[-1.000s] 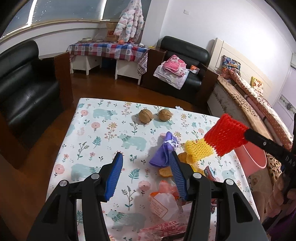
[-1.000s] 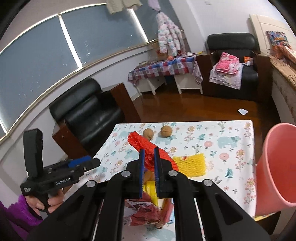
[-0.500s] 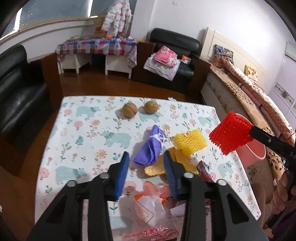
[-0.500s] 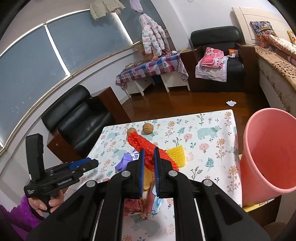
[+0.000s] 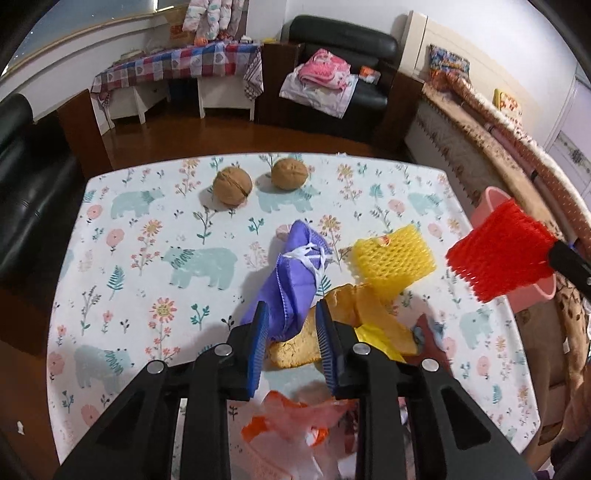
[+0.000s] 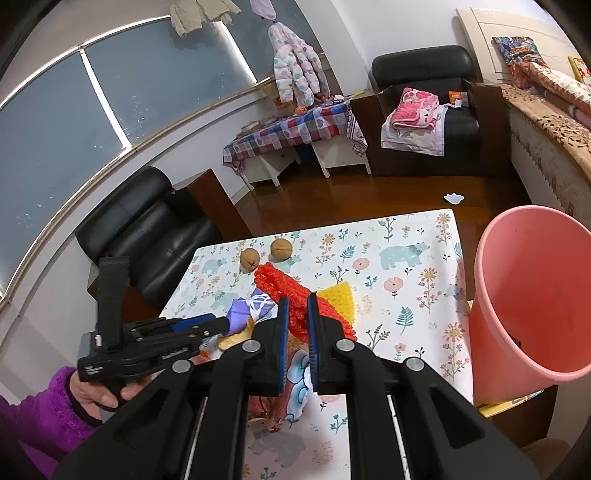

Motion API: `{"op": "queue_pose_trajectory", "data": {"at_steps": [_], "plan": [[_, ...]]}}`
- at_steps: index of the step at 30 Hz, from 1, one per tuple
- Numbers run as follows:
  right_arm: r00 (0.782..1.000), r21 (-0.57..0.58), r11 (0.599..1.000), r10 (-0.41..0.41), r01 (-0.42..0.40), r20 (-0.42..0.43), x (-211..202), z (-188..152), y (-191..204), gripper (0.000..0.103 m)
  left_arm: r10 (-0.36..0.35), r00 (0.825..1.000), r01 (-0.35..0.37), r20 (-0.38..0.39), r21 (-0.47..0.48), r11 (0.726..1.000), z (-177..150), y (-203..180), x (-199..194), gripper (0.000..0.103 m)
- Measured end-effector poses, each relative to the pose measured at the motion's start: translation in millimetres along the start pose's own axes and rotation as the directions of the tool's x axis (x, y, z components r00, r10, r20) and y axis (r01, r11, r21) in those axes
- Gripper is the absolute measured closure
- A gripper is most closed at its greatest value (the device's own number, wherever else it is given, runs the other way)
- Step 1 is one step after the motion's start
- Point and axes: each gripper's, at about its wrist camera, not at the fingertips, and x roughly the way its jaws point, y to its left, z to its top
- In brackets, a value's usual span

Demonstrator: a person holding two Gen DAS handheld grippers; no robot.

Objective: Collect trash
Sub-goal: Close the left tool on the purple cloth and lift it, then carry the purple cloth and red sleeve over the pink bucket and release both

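A black leather armchair [image 6: 424,122] is sitting against the white wall [image 6: 388,29], while dim arched windows [image 6: 74,122] are curving above the glossy brown wooden floor [image 6: 351,195]

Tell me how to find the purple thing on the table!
Look at the table with the bear-and-flower cloth. Near its middle, in front of the two walnuts, lies the purple cloth bundle, beside the yellow foam net. It is the only purple piece, tied with white string.

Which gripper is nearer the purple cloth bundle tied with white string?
Left. The left gripper straddles the bundle's near end; the right gripper, shut on red foam netting, is beside the pink bin.
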Motion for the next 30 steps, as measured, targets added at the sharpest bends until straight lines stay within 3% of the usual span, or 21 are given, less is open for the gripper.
{"op": "queue_pose_trajectory", "data": {"at_steps": [4,7,11,23,30], "plan": [[1.0,0.005,1.0,-0.003,0.003,-0.005,1.6,-0.9,-3.0,0.093,0.018,1.0,-0.017,-0.023,0.02,1.0,0.0,-4.5,12.1,0.078],[1.0,0.011,1.0,-0.002,0.002,-0.007,3.1,-0.1,-3.4,0.093,0.053,0.998,-0.052,-0.033,0.036,0.998,0.9,-6.0,18.7,0.085],[1.0,0.012,1.0,-0.001,0.001,-0.006,2.7,0.4,-3.6,0.093,0.046,0.999,-0.045,-0.026,0.029,0.999,2.3,-2.9,16.1,0.092],[0.999,0.018,1.0,0.012,-0.012,0.031,-7.8,4.3,-5.3,0.093,-0.016,0.995,0.019,0.096,-0.027,0.999,5.2,2.7,-43.4,0.094],[0.997,0.028,1.0,0.001,-0.003,0.078,-22.9,9.5,-11.9,0.093,-0.065,0.986,0.068,0.153,-0.016,0.998,9.5,-15.9,-68.7,0.094]]}}
